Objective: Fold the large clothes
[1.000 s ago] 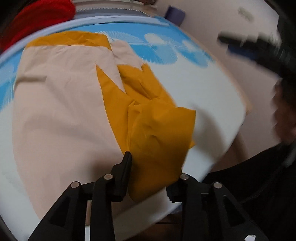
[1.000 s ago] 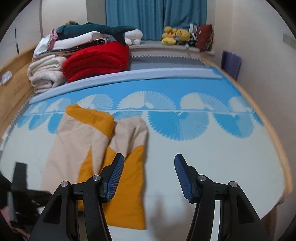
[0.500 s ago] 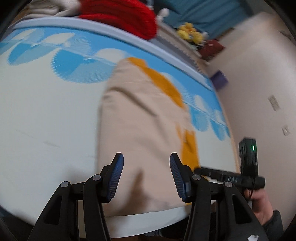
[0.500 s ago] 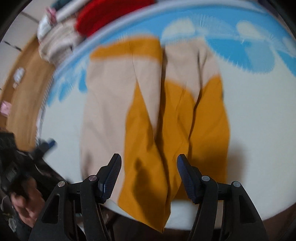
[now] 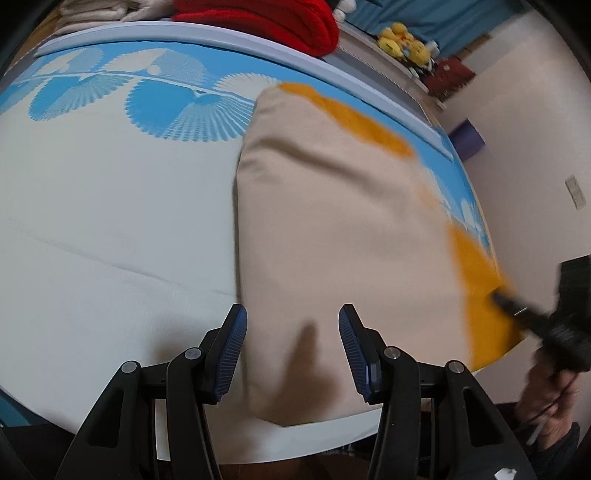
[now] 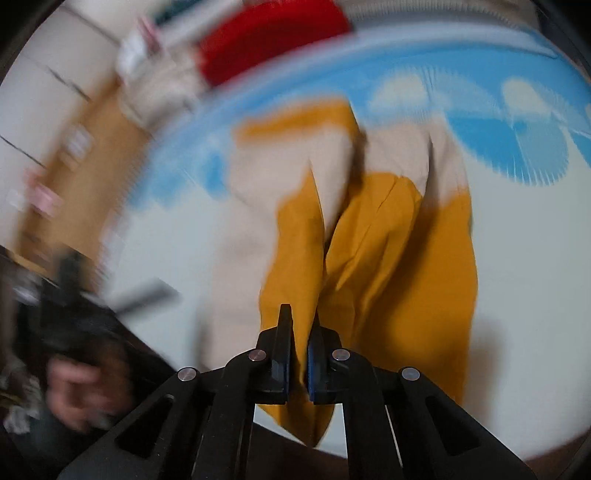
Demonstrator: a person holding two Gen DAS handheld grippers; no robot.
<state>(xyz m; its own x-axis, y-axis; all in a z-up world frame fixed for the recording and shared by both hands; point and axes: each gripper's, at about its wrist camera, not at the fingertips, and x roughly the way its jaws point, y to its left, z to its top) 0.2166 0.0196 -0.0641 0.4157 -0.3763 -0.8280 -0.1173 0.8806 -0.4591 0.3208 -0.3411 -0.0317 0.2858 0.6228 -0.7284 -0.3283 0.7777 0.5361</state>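
The garment (image 5: 332, 229), beige with mustard-orange panels, is laid on the bed sheet (image 5: 110, 240), spread from about 12 o'clock to 5 o'clock in the left wrist view, its near hem close to the mattress edge.

The left gripper (image 5: 291, 347) is held wide, nothing between the jaws; it is poised over the beige near hem, apart from the cloth as far as can be judged.

The right gripper (image 6: 298, 354) is closed to a narrow gap, with a fold of the orange panel (image 6: 388, 266) pinched between the pads at 6 o'clock in the right wrist view. That view is motion-blurred.

Handling, as judged: light, thin woven fabric, soft and limp, no stiffness; it is expected to drape and crease easily and slide on the sheet. Not fragile. A grip is best taken at hems or corners, both layers gathered, so that only one layer is not dragged.

A red blanket (image 5: 266, 14) and yellow plush toys (image 5: 402, 37) are seen at 12 to 1 o'clock.

No brand, label or legible writing can be made out.
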